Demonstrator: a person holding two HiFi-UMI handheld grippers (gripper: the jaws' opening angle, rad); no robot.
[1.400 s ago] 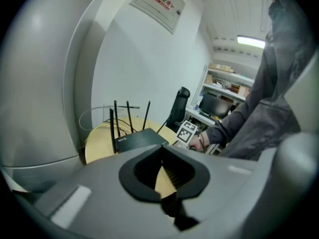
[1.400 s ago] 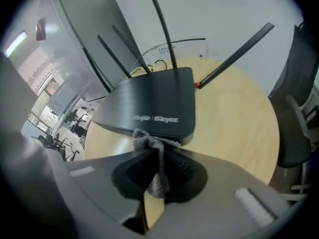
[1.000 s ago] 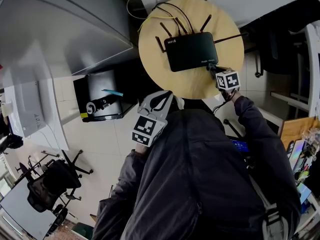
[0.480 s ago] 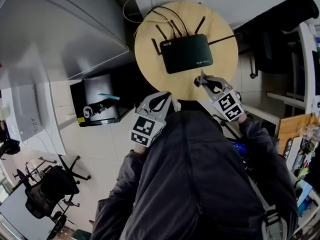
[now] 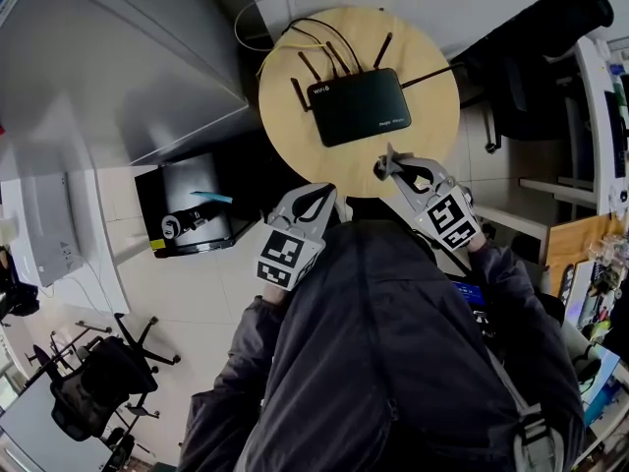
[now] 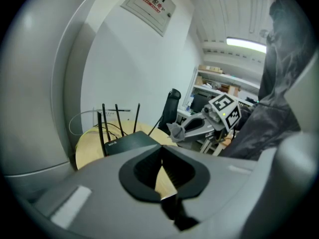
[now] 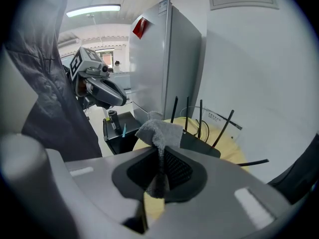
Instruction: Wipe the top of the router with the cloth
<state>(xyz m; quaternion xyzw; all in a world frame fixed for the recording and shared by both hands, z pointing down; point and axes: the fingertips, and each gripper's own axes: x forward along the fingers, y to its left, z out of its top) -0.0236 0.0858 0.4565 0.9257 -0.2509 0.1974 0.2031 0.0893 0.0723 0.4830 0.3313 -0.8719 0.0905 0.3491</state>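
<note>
- The round wooden tabletop (image 5: pixel 295 141) fills the upper centre of the head view, and a grey cabinet stands at its left.
- The black router (image 5: pixel 359 106) lies flat in the middle of that tabletop. Its antennas and cables fan out toward the top of the frame, and its top face is bare, with nothing resting on it.
- The left gripper (image 5: pixel 324 195) hangs just below the tabletop's lower rim, left of centre. In its own view the jaws (image 6: pixel 160 156) are closed tip to tip with nothing between them.
- The right gripper (image 5: pixel 388 168) sits over the lower right part of the tabletop, below the router and apart from it. Its jaws (image 7: pixel 160 156) are clamped on the cloth.
- The grey cloth (image 7: pixel 158 131) is pinched into a strip between the jaws, and a loose tuft sticks out past the tips. In the head view it shows as a small grey wad (image 5: pixel 381 168), not touching the router.
- The step in hand looks like bringing the cloth to the router, since no wiping contact is made yet.
- The next move calls for carrying the tuft up-frame onto the router's top and pressing lightly. The sweep across should stay clear of the antennas, and the idle left gripper could steady the case if it slides.
</note>
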